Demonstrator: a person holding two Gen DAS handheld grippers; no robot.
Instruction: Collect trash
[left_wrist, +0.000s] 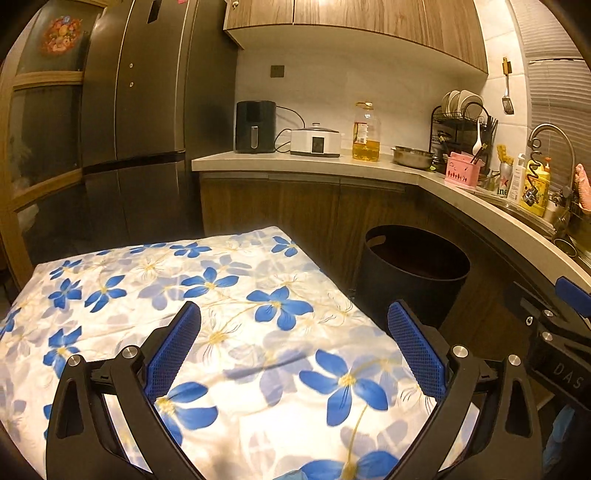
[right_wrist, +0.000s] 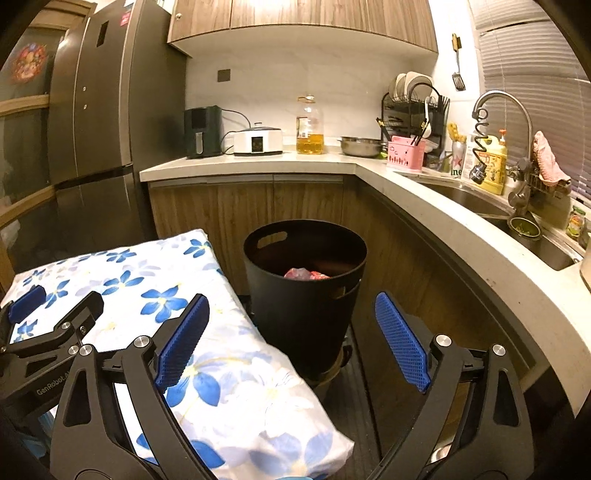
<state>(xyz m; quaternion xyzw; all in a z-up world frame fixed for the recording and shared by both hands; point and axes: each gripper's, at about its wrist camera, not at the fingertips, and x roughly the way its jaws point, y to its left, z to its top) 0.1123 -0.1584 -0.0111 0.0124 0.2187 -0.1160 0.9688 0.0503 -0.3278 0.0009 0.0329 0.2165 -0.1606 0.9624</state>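
Black trash bin (right_wrist: 304, 291), reddish wrappers inside, stands on the floor just ahead of the released, empty right tongs (right_wrist: 291, 345); left tongs (left_wrist: 295, 347), likewise released, hover over the floral-clothed worktop (left_wrist: 110, 280), farther off.

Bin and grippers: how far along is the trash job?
Done: reddish trash already lies in the black bin. In hand: nothing; the left gripper and right gripper are both open and empty. Left: no loose trash shows on the flowered cloth or elsewhere, so perhaps nothing.
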